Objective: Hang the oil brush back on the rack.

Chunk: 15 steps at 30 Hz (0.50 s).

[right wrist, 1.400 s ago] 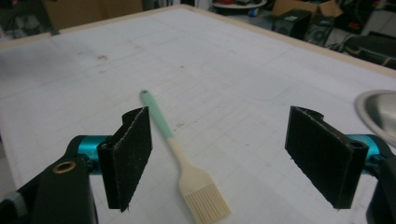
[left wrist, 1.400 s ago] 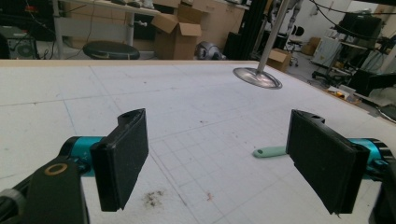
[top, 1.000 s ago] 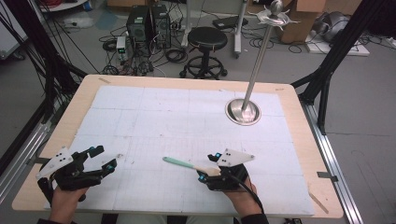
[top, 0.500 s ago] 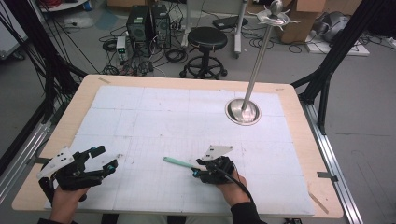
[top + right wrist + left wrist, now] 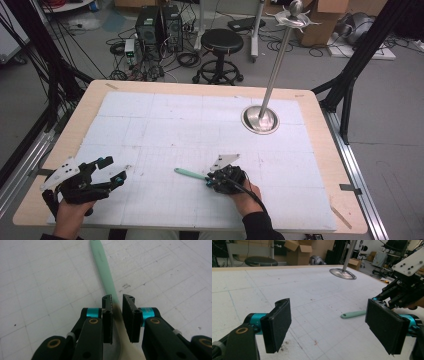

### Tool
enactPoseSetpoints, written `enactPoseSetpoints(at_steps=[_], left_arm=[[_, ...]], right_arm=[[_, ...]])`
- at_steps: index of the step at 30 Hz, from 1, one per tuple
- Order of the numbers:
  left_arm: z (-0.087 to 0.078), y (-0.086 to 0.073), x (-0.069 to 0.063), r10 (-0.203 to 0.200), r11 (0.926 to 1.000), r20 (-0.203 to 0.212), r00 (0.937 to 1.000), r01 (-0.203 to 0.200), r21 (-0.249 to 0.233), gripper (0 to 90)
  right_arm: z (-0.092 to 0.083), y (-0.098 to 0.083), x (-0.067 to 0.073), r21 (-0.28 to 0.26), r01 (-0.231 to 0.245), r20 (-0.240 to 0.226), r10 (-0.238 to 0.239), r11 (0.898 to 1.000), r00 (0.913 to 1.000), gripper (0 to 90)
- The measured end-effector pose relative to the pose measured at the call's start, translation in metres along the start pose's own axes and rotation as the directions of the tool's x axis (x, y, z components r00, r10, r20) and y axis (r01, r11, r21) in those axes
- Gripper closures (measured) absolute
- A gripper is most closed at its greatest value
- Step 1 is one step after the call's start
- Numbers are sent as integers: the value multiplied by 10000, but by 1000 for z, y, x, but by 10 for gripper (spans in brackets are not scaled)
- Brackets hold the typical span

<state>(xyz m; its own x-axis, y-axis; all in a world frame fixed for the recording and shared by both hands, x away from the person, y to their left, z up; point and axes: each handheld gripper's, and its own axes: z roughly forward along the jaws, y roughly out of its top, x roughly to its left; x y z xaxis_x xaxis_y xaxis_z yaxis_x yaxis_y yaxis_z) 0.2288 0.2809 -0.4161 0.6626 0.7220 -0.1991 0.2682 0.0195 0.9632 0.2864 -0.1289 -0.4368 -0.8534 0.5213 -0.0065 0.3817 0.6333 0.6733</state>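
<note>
Spatula (image 5: 105,272), mint-green handled with a cream blade end, lies flat on the white gridded mat (image 5: 165,125), well short of the steel stand base (image 5: 260,120). Its neck runs between the right gripper (image 5: 117,305) jaws, which have just been closing and stand narrow, a slight gap remaining at one pad. Away from the spatula, the left gripper (image 5: 332,325) holds its jaws spread wide, empty.

2 grippers (image 5: 112,170) (image 5: 210,181), 1 green spatula (image 5: 190,174), 1 metal stand (image 5: 260,119), 1 stool (image 5: 221,40).
</note>
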Motion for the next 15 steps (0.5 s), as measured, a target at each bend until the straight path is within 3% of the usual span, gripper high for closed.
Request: enactPoseSetpoints(at_steps=[6, 10, 13, 15], left_arm=[[0, 0, 0, -40, 10000, -1, 10000, 40, -10, 215], [0, 0, 0, -51, 10000, 6, 10000, 51, -3, 216], [0, 0, 0, -49, 10000, 8, 10000, 49, 2, 217], [0, 0, 0, -49, 10000, 17, 10000, 49, 8, 217]], right_arm=[[1, 4, 0, 372, 668, 17, -669, 9971, 9978, 787], [0, 5, 0, 435, 423, -45, -422, 9982, 9991, 804], [0, 5, 1, 411, 534, 65, -537, 9977, 9985, 810], [0, 5, 1, 401, 148, -8, -148, 9991, 9999, 817]])
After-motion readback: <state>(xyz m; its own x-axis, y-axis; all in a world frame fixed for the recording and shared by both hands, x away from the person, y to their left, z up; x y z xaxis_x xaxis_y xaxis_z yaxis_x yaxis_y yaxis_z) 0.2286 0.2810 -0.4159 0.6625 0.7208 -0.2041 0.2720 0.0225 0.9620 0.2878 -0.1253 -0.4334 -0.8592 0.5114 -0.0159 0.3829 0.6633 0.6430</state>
